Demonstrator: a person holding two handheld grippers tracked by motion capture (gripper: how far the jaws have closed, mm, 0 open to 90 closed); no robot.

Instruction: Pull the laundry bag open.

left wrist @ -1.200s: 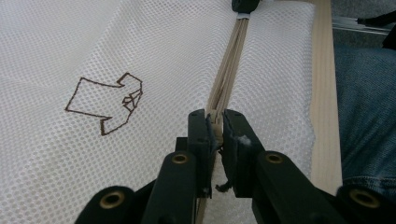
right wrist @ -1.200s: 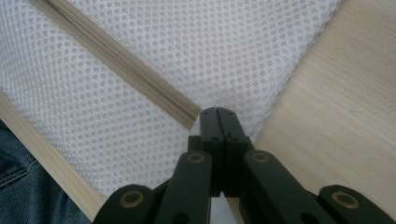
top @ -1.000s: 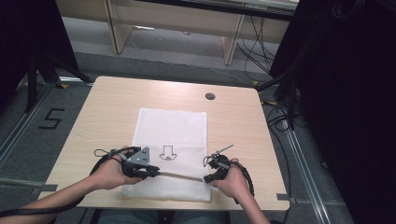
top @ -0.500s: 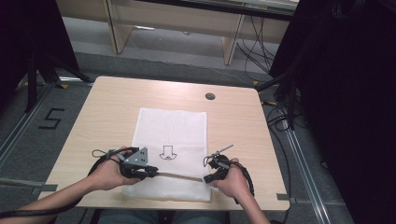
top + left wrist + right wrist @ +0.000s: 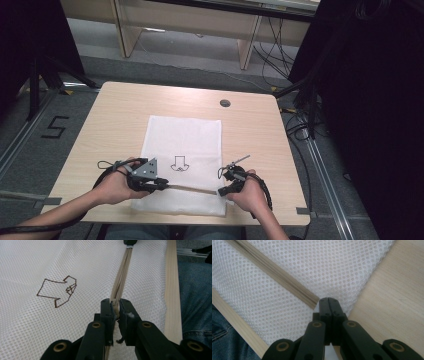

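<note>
Zipper [image 5: 121, 281] pinched in left hand-held gripper [image 5: 115, 308]; right hand-held gripper [image 5: 328, 300] closed at its far end.

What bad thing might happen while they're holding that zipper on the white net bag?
The left gripper pinches only the thin zipper end; a hard pull might make it slip out. The right gripper, jaws shut at the zipper's other end near the bag's corner, might drag the mesh bag toward the table edge, bunching it.

One white mesh bag [image 5: 182, 150] with one beige zipper [image 5: 192, 188], one wooden table [image 5: 120, 107], two hand-held grippers.
</note>
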